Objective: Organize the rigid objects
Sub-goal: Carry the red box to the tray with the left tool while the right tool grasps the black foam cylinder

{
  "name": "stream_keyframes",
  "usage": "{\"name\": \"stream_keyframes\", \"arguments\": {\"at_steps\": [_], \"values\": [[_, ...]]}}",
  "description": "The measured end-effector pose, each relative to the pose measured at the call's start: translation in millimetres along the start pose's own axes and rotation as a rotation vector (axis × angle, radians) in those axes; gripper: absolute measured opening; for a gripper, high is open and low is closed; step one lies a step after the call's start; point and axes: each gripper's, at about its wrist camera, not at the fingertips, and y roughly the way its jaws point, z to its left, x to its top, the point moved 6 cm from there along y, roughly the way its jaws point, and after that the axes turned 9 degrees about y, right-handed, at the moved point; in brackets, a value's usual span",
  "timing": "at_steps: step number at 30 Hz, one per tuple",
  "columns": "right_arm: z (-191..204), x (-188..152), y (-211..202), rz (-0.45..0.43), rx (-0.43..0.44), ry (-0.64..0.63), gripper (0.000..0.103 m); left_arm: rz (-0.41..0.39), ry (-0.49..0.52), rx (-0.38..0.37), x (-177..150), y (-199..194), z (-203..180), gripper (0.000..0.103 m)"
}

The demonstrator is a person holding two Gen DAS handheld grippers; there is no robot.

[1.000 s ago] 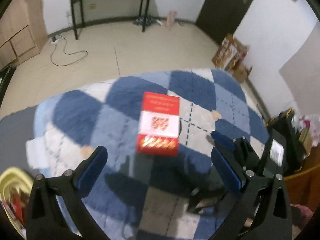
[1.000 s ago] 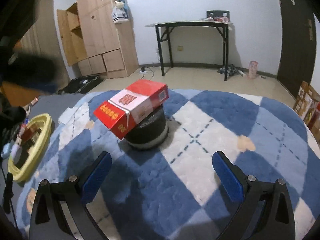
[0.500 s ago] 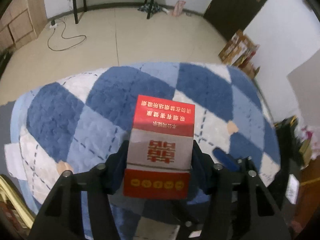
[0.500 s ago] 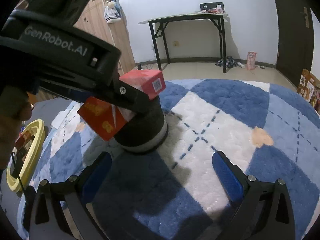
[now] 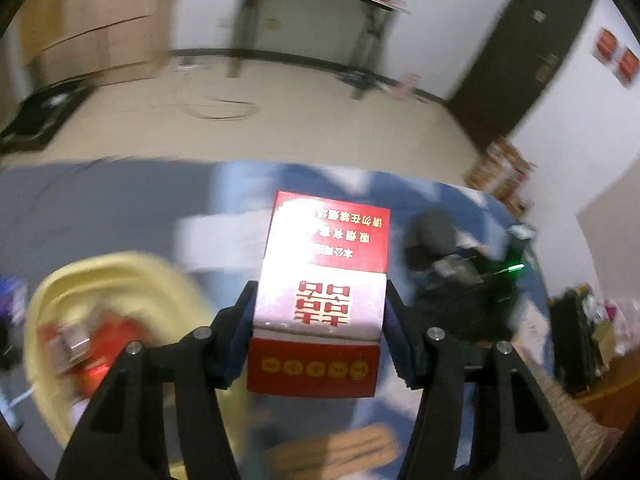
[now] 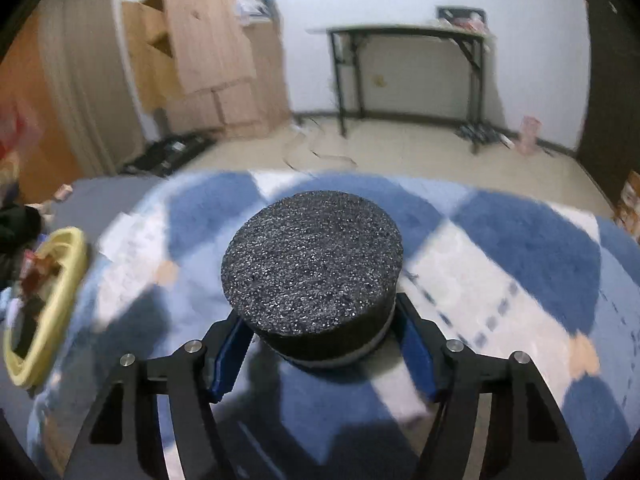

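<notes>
My left gripper (image 5: pixel 319 330) is shut on a red and white carton (image 5: pixel 322 280) with red characters and holds it in the air, to the right of a yellow basket (image 5: pixel 108 276) that holds red packets. My right gripper (image 6: pixel 320 354) is shut on a black round foam-topped block (image 6: pixel 312 268) with a white band, over the blue and white checked rug (image 6: pixel 520 248). The yellow basket also shows in the right wrist view (image 6: pixel 60 292), at the far left. The right gripper and its block appear blurred in the left wrist view (image 5: pixel 448 256).
A black-legged table (image 6: pixel 404 36) stands by the far wall, a wooden cabinet (image 6: pixel 208 40) at the back left, a dark door (image 5: pixel 520 48) to the right. Cardboard boxes (image 5: pixel 500 172) lie by the right wall. A cable (image 5: pixel 220 108) lies on the floor.
My left gripper lifted the carton off the black block and swung left towards the yellow basket. My right gripper moved in and shut on the black block.
</notes>
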Motion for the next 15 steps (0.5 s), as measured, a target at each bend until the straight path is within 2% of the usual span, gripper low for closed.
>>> {"name": "stream_keyframes", "arguments": {"at_steps": [3, 7, 9, 11, 13, 15], "values": [[43.1, 12.7, -19.0, -0.056, 0.088, -0.046, 0.066, -0.004, -0.092, 0.138, -41.9, -39.0, 78.4, 0.060], [150.7, 23.2, -41.0, -0.045, 0.264, -0.170, 0.066, 0.017, -0.187, 0.231, -96.5, -61.9, 143.3, 0.060], [209.8, 23.1, -48.4, -0.008, 0.360, -0.240, 0.066, 0.028, -0.225, 0.245, -121.3, -64.8, 164.2, 0.060], [252.8, 20.7, -48.4, 0.041, 0.428, -0.280, 0.066, 0.059, -0.232, 0.233, -141.6, -55.6, 176.6, 0.060], [294.0, 12.1, -42.8, 0.094, 0.451, -0.353, 0.066, 0.075, -0.235, 0.244, -150.7, -45.5, 183.1, 0.060], [324.2, 1.2, -32.7, 0.141, 0.443, -0.441, 0.066, 0.063, -0.264, 0.221, -152.9, -38.6, 191.2, 0.060]]}}
